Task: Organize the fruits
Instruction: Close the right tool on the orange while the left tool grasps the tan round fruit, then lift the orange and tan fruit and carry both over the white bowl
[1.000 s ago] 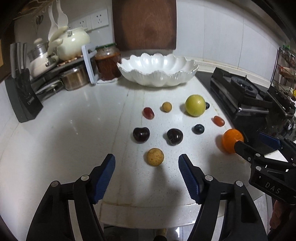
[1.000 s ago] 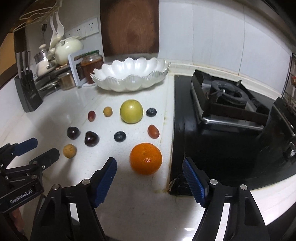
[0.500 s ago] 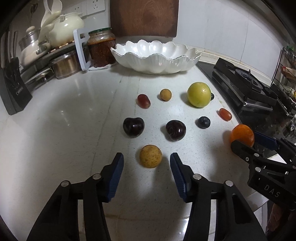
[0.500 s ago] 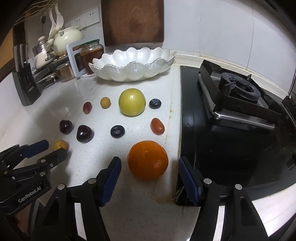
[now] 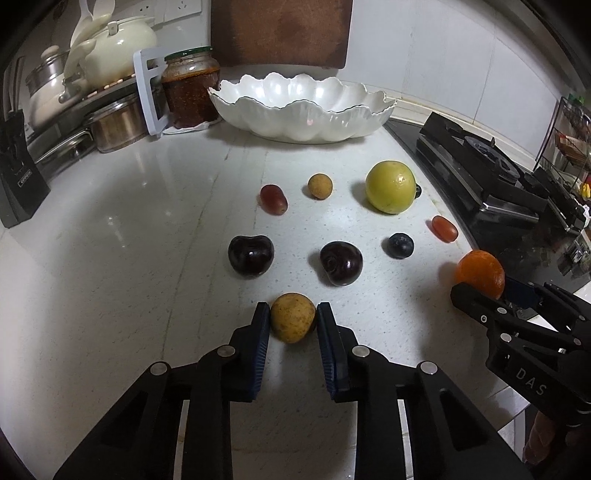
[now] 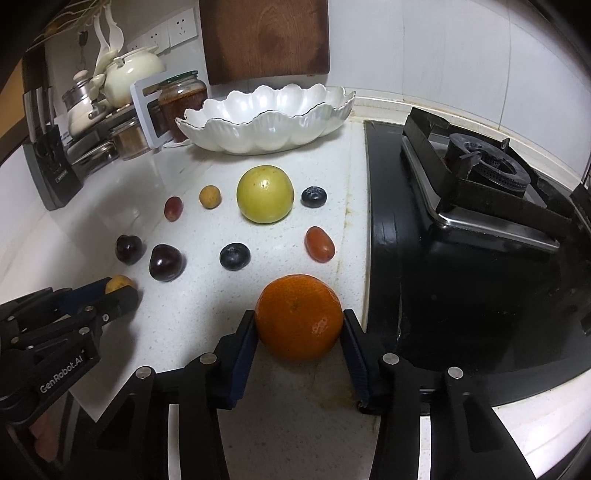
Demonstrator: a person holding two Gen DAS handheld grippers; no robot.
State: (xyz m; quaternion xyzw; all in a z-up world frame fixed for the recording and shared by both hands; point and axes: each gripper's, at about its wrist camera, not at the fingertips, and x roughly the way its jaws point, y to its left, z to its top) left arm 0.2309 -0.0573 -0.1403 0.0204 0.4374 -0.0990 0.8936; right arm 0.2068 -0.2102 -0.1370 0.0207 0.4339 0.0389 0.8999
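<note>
Behind: wooden board (image 5: 280, 31), sauce jar (image 5: 190, 90), cream kettle (image 5: 118, 46), knife block (image 6: 51, 173); gas stove (image 6: 480, 206) alongside.

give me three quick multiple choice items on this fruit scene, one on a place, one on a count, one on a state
1. The white scalloped bowl stands: A) behind the fruits near the wall B) on the stove C) between the grippers
2. Dark round blueberries on the counter: A) one B) two C) four
3. The bowl is: A) full of fruit B) overturned C) empty

Answers: 1 A, it sits beyond the fruit rows below the wooden board. 2 B, a second lies right of the green-yellow round fruit. 3 C, its inside shows only bare white.
</note>
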